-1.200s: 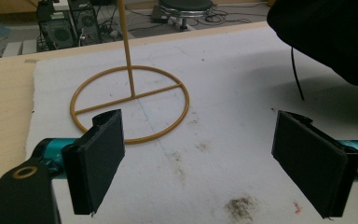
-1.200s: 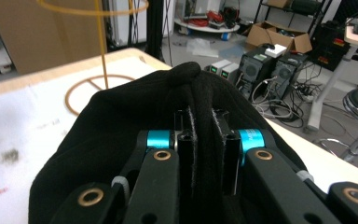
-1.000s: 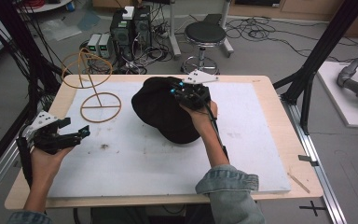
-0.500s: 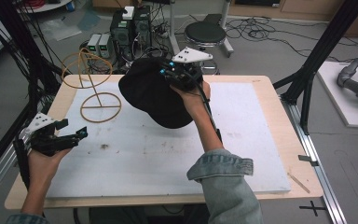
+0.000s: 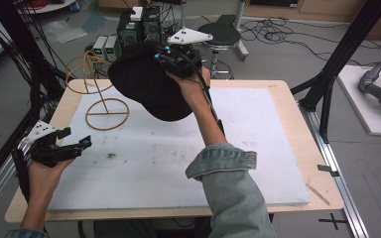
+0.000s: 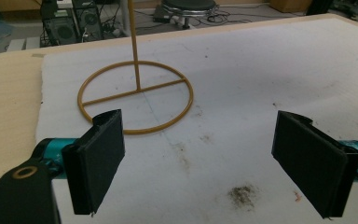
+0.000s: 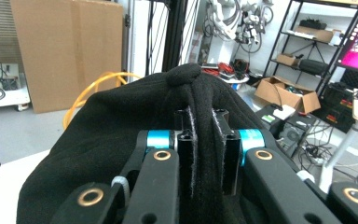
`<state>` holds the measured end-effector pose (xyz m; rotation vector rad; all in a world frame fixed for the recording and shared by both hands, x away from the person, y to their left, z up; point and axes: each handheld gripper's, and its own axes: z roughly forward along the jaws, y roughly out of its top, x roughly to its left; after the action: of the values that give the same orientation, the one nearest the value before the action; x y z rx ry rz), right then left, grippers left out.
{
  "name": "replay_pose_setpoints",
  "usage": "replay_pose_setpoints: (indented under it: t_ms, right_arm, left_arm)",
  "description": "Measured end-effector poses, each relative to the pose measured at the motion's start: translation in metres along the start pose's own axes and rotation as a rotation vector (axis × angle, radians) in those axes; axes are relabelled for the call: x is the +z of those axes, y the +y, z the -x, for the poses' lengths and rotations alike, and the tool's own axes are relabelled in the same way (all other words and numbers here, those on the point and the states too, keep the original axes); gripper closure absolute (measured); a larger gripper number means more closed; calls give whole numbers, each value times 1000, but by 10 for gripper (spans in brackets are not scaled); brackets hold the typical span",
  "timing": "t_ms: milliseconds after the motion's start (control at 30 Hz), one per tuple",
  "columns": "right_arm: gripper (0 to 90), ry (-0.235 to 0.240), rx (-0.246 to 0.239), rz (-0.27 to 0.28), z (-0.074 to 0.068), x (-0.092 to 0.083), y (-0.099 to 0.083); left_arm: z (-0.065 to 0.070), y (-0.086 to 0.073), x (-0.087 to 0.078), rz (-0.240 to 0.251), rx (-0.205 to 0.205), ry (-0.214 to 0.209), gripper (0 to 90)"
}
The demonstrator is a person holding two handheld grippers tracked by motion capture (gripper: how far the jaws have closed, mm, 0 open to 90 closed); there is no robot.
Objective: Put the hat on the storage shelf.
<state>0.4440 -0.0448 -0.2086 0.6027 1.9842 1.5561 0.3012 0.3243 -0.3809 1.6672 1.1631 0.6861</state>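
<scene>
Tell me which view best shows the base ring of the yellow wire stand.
The left gripper view: the yellow wire stand's round base ring lies whole and close on the white mat. The high view shows it small; the right gripper view shows just a yellow loop behind the black fabric hat.

Black hat in right claw, now higher off the table.

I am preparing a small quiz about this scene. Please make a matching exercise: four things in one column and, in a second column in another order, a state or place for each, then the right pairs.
Things:
1. black hat
2. right gripper
3. left gripper
4. yellow wire stand

States or places:
A. jaws wide apart, nothing between them
B. standing on the white mat, at its far left corner
C. lifted in the air above the table
D. jaws closed on a fold of black fabric

Pairs: 1-C, 2-D, 3-A, 4-B
</scene>
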Motion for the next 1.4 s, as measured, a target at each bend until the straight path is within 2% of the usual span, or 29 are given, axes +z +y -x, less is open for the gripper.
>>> replay_pose_setpoints:
  t_ms: [333, 800, 1067, 1400]
  right_arm:
    - [832, 13, -14, 45, -8, 22, 23]
    - [832, 49, -15, 71, -25, 55, 45]
    - [832, 60, -27, 50, -41, 80, 50]
    - [831, 72, -35, 36, -50, 101, 53]
  left_arm:
    - [0, 0, 0, 3, 3, -6, 174]
    - [3, 0, -4, 11, 4, -13, 174]
    - [2, 1, -7, 18, 4, -13, 174]
    - [2, 1, -9, 24, 0, -14, 174]
